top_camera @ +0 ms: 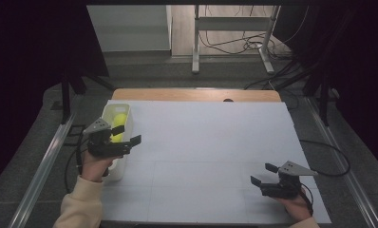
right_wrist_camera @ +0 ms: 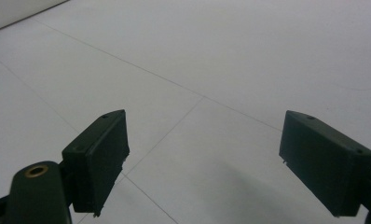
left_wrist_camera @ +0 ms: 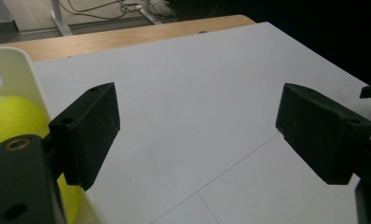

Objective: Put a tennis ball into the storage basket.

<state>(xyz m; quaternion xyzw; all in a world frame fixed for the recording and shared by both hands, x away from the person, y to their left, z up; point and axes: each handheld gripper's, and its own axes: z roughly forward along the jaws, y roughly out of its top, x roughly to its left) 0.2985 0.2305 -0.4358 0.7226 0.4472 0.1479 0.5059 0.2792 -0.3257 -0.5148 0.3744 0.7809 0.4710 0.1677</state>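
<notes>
Grippers (top_camera: 130,133) (top_camera: 263,174) agape – ball (top_camera: 119,123), perhaps tennis, in bin (top_camera: 112,110).

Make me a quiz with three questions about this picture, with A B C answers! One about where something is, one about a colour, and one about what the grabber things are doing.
1. Where is the white bin?
A. At the table's left edge
B. In the middle of the table
C. At the table's right edge

2. What colour are the balls in the bin?
A. Red
B. Yellow-green
C. Blue

3. How do the jaws of the right gripper stand?
A. Shut on a ball
B. Shut on nothing
C. Open, with nothing between them

Answers:
1. A, the high view shows the bin on the left side, beside the left gripper.
2. B, the left gripper view shows a yellow-green ball inside the bin.
3. C, the right gripper view shows bare white table between wide-apart jaws.
</notes>
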